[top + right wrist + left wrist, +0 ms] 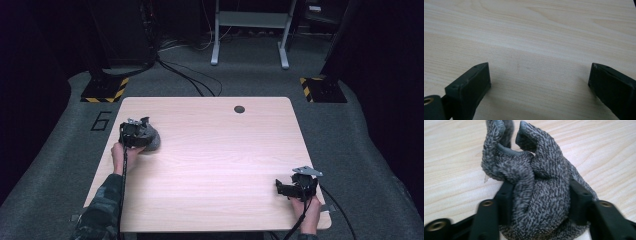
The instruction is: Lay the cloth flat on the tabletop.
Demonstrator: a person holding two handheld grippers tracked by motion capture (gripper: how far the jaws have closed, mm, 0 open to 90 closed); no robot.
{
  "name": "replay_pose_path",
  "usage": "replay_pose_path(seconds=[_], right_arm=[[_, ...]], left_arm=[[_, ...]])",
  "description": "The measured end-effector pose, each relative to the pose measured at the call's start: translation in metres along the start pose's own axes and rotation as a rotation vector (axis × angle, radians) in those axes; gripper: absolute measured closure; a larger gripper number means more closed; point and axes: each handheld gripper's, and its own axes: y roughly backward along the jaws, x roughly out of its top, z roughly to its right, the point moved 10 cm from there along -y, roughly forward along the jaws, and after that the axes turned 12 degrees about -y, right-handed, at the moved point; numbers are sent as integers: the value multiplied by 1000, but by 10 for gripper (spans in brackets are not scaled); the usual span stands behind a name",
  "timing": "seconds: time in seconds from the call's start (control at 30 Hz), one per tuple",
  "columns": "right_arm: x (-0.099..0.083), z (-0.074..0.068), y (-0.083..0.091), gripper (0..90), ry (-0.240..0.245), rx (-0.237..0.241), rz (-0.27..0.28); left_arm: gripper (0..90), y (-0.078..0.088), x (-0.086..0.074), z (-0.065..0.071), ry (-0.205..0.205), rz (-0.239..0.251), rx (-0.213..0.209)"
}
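left hand-held gripper clamps grey knit cloth on table.

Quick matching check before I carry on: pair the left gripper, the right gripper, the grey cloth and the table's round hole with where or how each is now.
1. left gripper
2. right gripper
3. grey cloth
4. round hole

a. far edge of the table
b. jaws apart over bare wood
c. bunched between two jaws
d. closed on fabric

Pairs: 1-d, 2-b, 3-c, 4-a
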Motion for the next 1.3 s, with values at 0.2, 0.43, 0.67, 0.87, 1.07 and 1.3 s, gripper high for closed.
replay_pose_path(seconds=[0.2,0.43,0.67,0.87,1.07,1.3], right_arm=[[0,0,0,41,1,1,1],[0,0,0,45,-5,-1,4],[0,0,0,47,-6,-1,6],[1,0,0,48,-7,-1,7],[0,0,0,48,-8,-2,6],[0,0,0,48,-7,-1,6]], left_arm=[[598,2,0,1,-4,44,8],[619,13,2,0,7,68,2],[621,34,12,10,-2,124,-17],[620,50,24,30,-73,148,-36],[619,61,32,53,-140,171,-55],[618,73,39,78,-189,204,-95]])
